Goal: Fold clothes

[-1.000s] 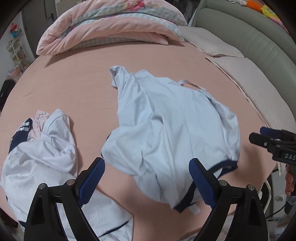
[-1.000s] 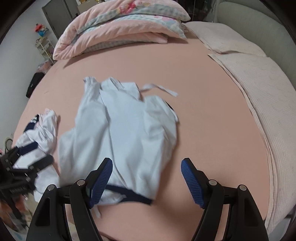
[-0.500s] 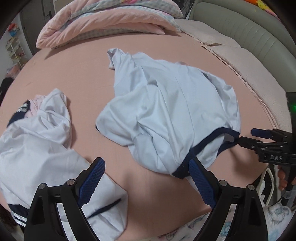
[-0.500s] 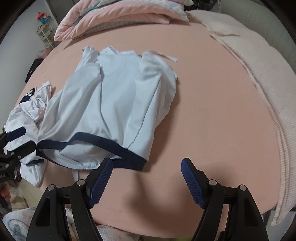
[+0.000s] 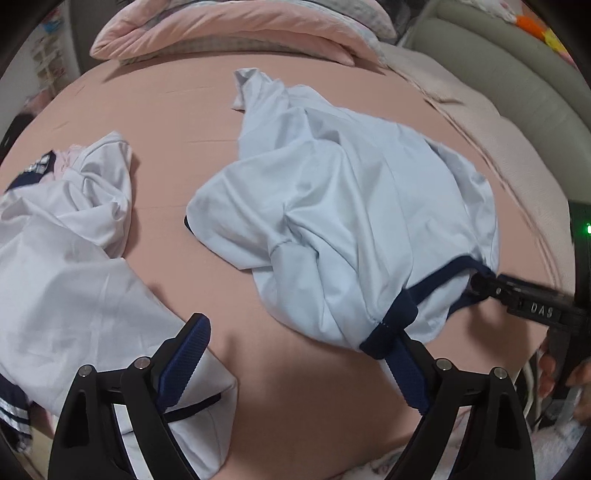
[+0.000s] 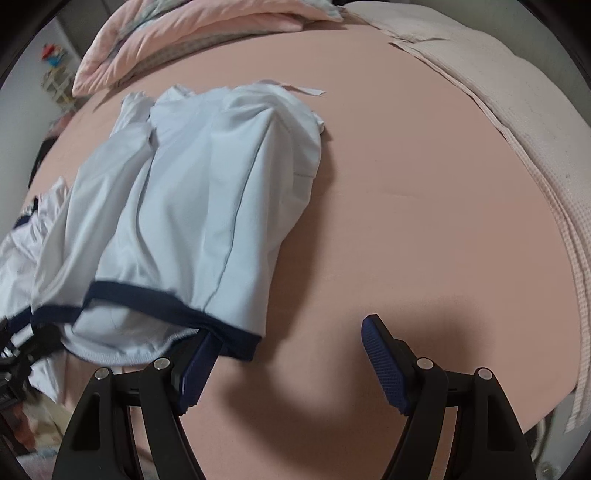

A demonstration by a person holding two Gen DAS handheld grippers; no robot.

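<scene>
A crumpled light blue shirt with a navy hem lies on the pink bed sheet. My left gripper hangs low over the shirt's near edge. Its jaws are closing; the hem's corner overlaps the right fingertip, and mostly bare sheet lies between the fingers. My right gripper is open at the shirt's other hem corner. The hem drapes over its left finger, with bare sheet between the pads. In the left wrist view the right gripper touches the hem from the right.
A white garment with navy stripes is heaped to the left of the shirt. A folded pink duvet lies at the back. A beige blanket covers the right side of the bed, with a grey padded headboard beyond. The bed's edge is just below both grippers.
Both grippers have sunk toward the shirt's near hem, which now reaches their fingertips. In the left wrist view the right gripper has come in to touch the hem.
</scene>
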